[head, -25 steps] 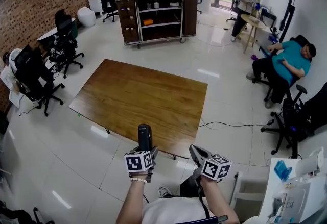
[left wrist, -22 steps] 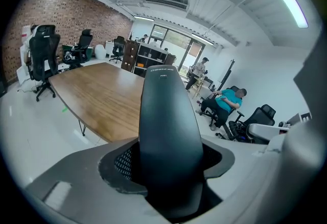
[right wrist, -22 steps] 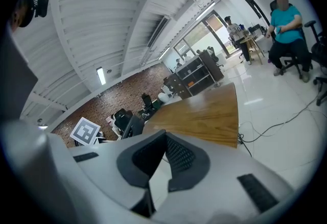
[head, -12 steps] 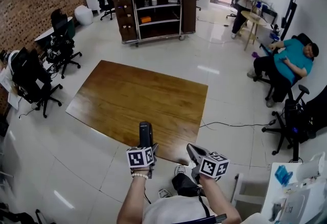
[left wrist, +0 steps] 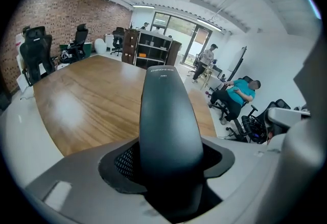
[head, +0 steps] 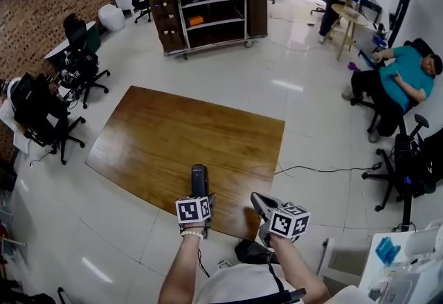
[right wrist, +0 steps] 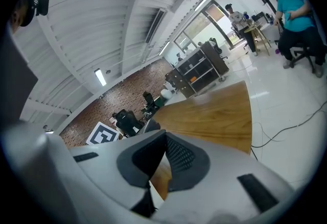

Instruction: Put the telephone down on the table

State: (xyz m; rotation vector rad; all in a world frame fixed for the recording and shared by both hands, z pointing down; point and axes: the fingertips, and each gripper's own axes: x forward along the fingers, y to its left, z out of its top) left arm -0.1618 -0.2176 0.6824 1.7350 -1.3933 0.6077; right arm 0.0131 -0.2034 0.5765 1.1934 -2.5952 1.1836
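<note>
The left hand-held gripper (head: 199, 197) holds telephone (head: 199, 176), seemingly over table (head: 173, 136) edge.

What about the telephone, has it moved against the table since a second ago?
Yes. The telephone, held in the left gripper, has gone forward over the table: before, only its tip crossed the near edge; now its whole length overlaps the wood.

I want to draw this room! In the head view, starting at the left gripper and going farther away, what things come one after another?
The left gripper → black telephone handset → wooden table → dark shelf cart
</note>
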